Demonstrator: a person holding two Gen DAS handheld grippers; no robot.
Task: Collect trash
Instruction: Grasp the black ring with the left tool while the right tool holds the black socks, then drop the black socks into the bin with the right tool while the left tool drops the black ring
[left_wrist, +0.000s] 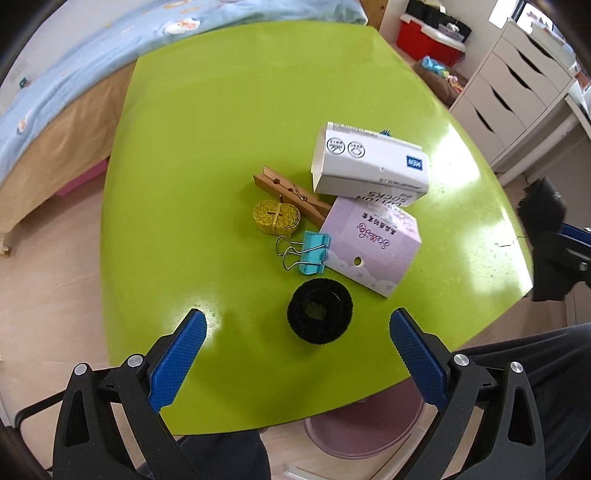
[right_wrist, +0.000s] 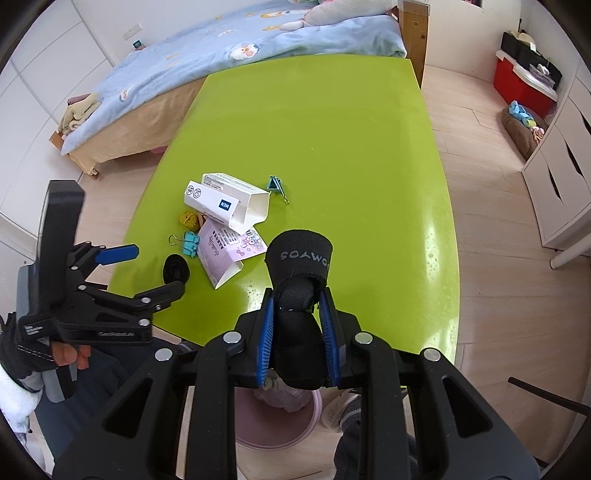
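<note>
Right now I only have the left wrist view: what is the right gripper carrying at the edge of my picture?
Observer: The right gripper is shut on a black fabric band lettered DOMYOS.
Operator: Is anything hidden behind the white sock box?
Observer: Yes, another teal binder clip lies on the green table just beyond the white sock box.
Operator: Is there anything in the pink bin?
Observer: The pink bin below the table's near edge holds crumpled pale trash.
</note>
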